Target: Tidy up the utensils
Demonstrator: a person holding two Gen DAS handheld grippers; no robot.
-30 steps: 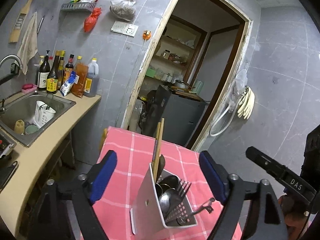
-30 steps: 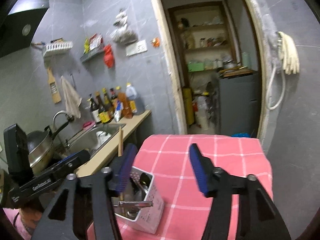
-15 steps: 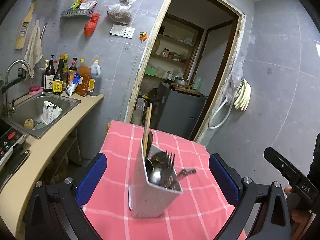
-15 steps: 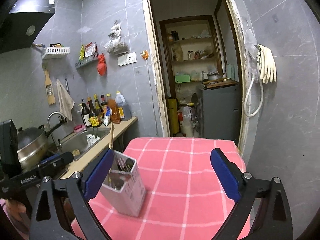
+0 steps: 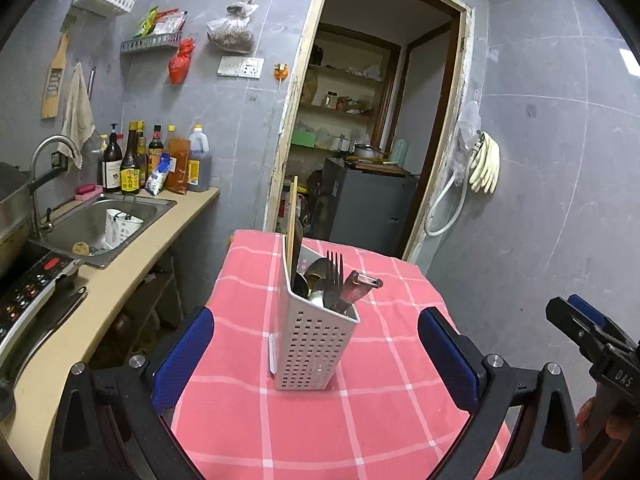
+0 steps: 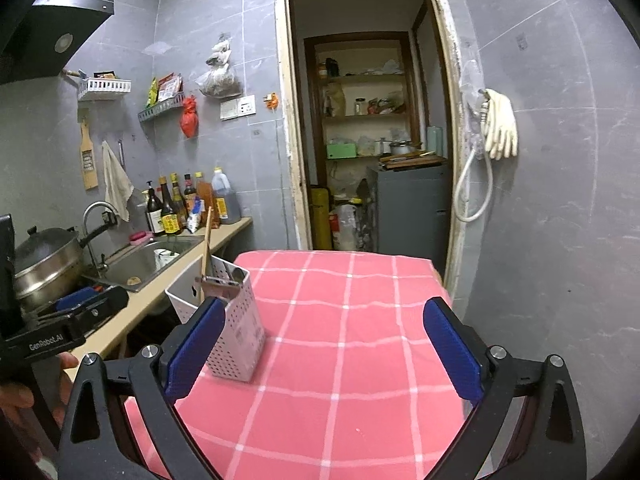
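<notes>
Blue pads (image 5: 184, 356) of the left gripper (image 5: 316, 354) stand wide apart at the near edge of its view, with nothing pressed between them; the jaws have just been opening. The right gripper (image 6: 324, 344) likewise has its jaws spread wide and empty, and these too have just been opening, its left pad (image 6: 196, 346) overlapping the near corner of the caddy in that view without clearly touching it. Just beyond the left gripper's jaws, a perforated white utensil caddy (image 5: 314, 344) stands upright on the worktop, which is covered by a red checked cloth (image 5: 372, 412). In the caddy are a fork (image 5: 334, 270) with tines up, spoons (image 5: 316, 276), a metal peeler (image 5: 360, 284) leaning to the right, and tall wooden chopsticks (image 5: 294, 216) at its far left corner. In the right wrist view the caddy (image 6: 236, 332) sits toward the left of the cloth, with the left gripper's black body (image 6: 60, 328) and part of a hand (image 6: 24, 388) at the left edge. Further left, a beige counter (image 5: 132, 264) carries a steel sink (image 5: 104, 224) with a white cup in it, and a row of sauce bottles (image 5: 156, 164) stands against the grey tiled wall. Farthest off, a doorway (image 5: 372, 120) opens onto shelves, and pale rubber gloves (image 5: 486, 168) hang on the wall to its right.
</notes>
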